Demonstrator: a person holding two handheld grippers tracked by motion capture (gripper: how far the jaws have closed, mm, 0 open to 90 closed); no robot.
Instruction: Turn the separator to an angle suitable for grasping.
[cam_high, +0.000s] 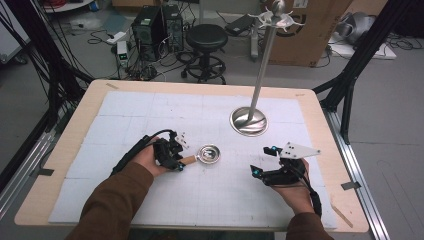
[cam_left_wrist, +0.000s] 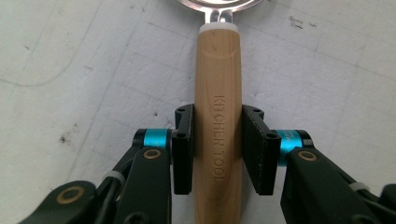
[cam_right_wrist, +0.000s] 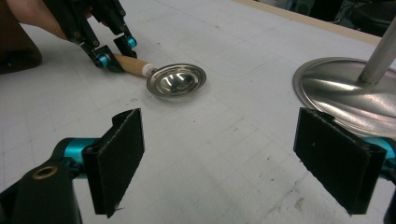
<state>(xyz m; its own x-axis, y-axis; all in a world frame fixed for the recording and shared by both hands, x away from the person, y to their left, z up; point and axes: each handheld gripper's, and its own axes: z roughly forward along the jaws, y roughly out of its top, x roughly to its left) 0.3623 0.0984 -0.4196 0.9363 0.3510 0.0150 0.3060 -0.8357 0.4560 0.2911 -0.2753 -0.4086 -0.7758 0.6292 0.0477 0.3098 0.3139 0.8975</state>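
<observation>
A small steel ladle (cam_high: 209, 153) with a short wooden handle (cam_high: 189, 159) lies on the white mat, left of the table's middle. My left gripper (cam_high: 180, 162) is shut on that handle. In the left gripper view both pads (cam_left_wrist: 254, 149) press the sides of the handle (cam_left_wrist: 217, 70), which is stamped KITCHEN TOOL, and the steel bowl's rim (cam_left_wrist: 219, 3) sits at the top edge. My right gripper (cam_high: 263, 160) rests low at the right, open, with nothing between its pads (cam_right_wrist: 119, 158). From there the ladle (cam_right_wrist: 176, 79) and the left gripper (cam_right_wrist: 112, 53) lie ahead to the left.
A tall steel stand with a round base (cam_high: 248, 121) and hooks on top (cam_high: 276, 19) rises at the mat's back right; its base (cam_right_wrist: 345, 93) is close to my right gripper. The wooden table edge (cam_high: 60, 150) frames the mat. A stool (cam_high: 206, 37) and computers stand beyond the table.
</observation>
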